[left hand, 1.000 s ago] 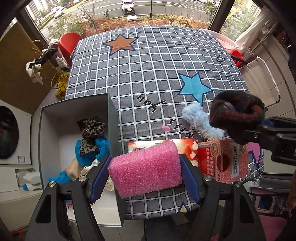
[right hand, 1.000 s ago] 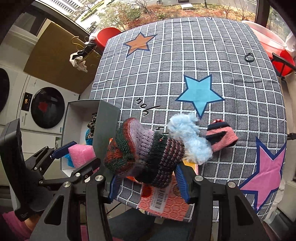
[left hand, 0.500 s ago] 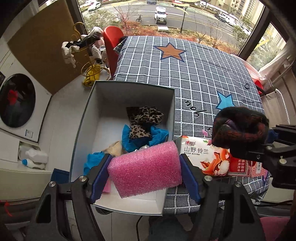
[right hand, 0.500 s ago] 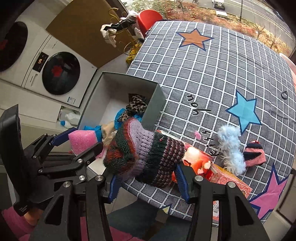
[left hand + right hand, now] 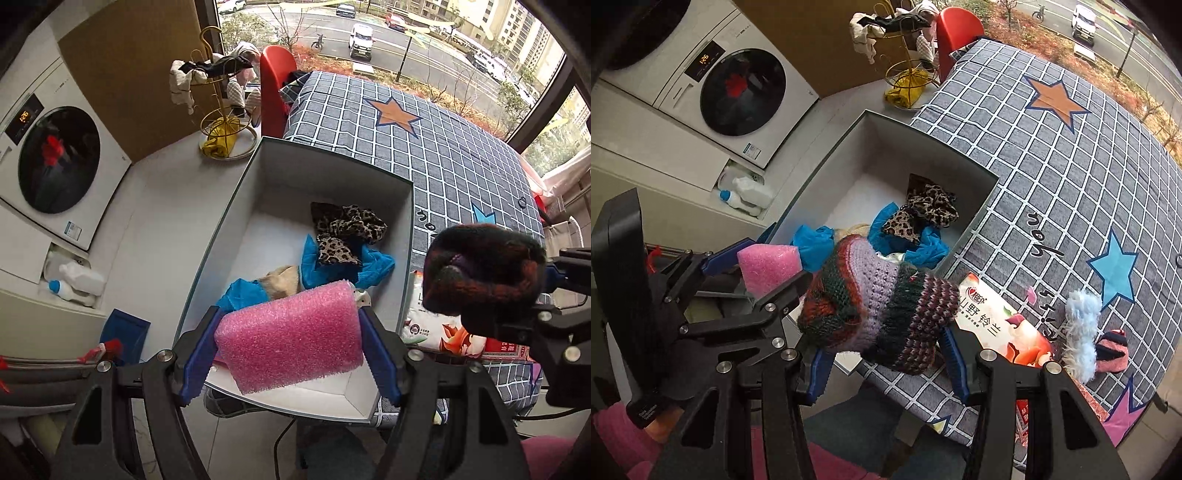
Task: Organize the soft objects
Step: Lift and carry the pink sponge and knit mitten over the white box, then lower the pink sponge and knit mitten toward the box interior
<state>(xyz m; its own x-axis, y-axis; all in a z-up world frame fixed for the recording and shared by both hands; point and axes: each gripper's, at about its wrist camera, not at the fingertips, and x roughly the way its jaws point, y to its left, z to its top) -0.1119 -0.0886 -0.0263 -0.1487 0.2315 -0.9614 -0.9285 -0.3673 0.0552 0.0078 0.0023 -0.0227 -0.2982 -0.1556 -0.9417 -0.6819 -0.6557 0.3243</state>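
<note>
Both loads over box (image 5: 236,206) now; left gripper (image 5: 288,350) clamped on sponge (image 5: 291,339), right gripper (image 5: 882,354) on knit (image 5: 871,310); drop sponge near-left, knit mid, w/o snagging rim.

This is a home laundry corner by a large window. On the left stands a white front-loading washing machine (image 5: 55,155) with a lit display, and detergent bottles (image 5: 75,280) are tucked in a nook below it. A gold wire stand (image 5: 221,110) draped with cloths sits on the white counter at the far side. A checked, star-printed cloth (image 5: 443,155) covers the table on the right. Beyond the window lie a street and parked cars (image 5: 360,37).
</note>
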